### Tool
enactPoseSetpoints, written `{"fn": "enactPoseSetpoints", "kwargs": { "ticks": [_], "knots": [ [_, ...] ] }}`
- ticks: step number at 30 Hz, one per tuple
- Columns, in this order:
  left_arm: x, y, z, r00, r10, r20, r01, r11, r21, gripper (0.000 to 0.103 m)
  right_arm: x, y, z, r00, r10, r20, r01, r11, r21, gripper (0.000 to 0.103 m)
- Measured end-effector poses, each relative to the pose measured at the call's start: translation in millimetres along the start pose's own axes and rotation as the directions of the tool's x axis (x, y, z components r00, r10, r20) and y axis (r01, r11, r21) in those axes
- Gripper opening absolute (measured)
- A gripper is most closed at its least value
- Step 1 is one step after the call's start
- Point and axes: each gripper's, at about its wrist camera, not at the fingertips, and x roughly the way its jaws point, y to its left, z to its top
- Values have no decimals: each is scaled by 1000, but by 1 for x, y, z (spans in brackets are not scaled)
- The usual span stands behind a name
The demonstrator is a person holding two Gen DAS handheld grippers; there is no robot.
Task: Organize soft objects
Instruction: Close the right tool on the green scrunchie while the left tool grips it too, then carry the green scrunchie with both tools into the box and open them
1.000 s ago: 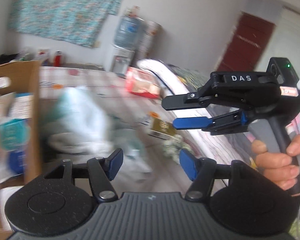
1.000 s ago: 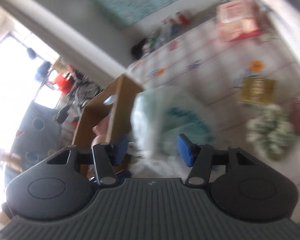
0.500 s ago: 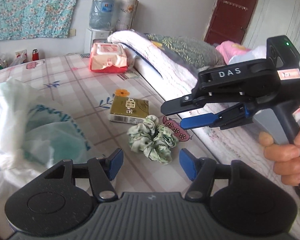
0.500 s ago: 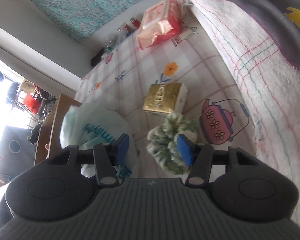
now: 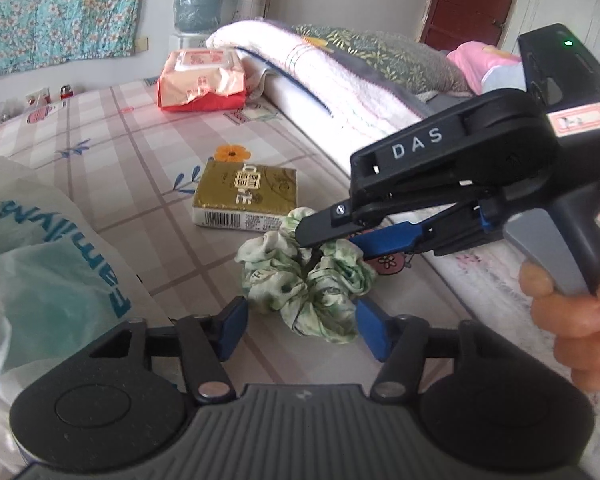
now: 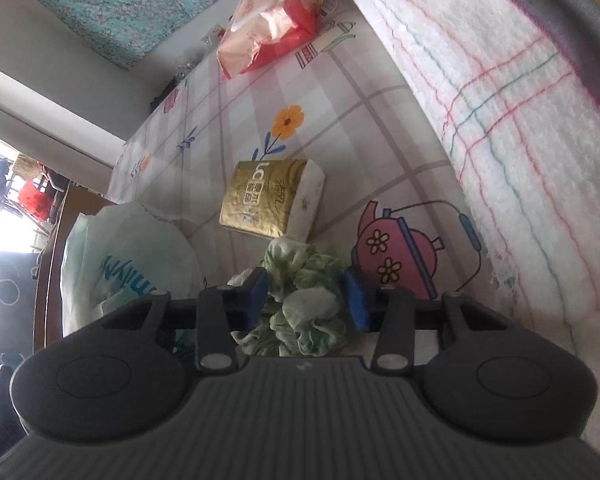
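Note:
A green-and-white fabric scrunchie lies on the checked bed sheet. My right gripper is open with its blue pads either side of the scrunchie; in the left wrist view the right gripper comes in from the right, tips over the scrunchie. My left gripper is open and empty just in front of it. A gold tissue pack lies just beyond, also in the right wrist view.
A white plastic bag with teal lettering sits at the left, with a brown box beside it. A red-and-pink wipes pack lies further back. A folded white towel and blankets run along the right.
Both views swung from the bag and box towards the scrunchie. My right gripper has dropped down until its open pads straddle the scrunchie; my left gripper has come closer to it.

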Motion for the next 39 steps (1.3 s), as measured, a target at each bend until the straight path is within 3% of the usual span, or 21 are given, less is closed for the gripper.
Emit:
{"fn": "enactPoseSetpoints", "kwargs": {
  "ticks": [5,8,16,24,29,33,36,39],
  "knots": [
    [4,1,1,1000,-16,-9,16,1000,-3,25,2,4,-4,1000,-13,-2,13,1000,-15,21],
    [-3,-1,2,1000,-24,3,24,1000,5,17,-2,2,-6,1000,-11,7,11,1000,-6,16],
    [-49,-5,9,993,-57,102,57,998,1,13,-44,23,-12,996,41,79,-38,999,-38,15],
    [-117,3,13,964,-45,262,48,999,-8,13,-87,87,-18,980,135,145,-110,980,-168,15],
    [-162,33,9,942,33,335,-12,998,-65,13,-84,154,-21,970,215,110,-176,942,-287,15],
    [-203,72,-1,921,135,367,-92,987,-131,13,-61,222,-28,960,279,27,-249,893,-374,15],
    [-234,104,-14,908,223,355,-160,967,-197,13,-34,275,-40,946,319,-64,-315,851,-421,15],
    [-260,140,-29,910,303,282,-218,930,-295,13,-2,327,-59,925,336,-178,-380,806,-454,15]
  ]
}}
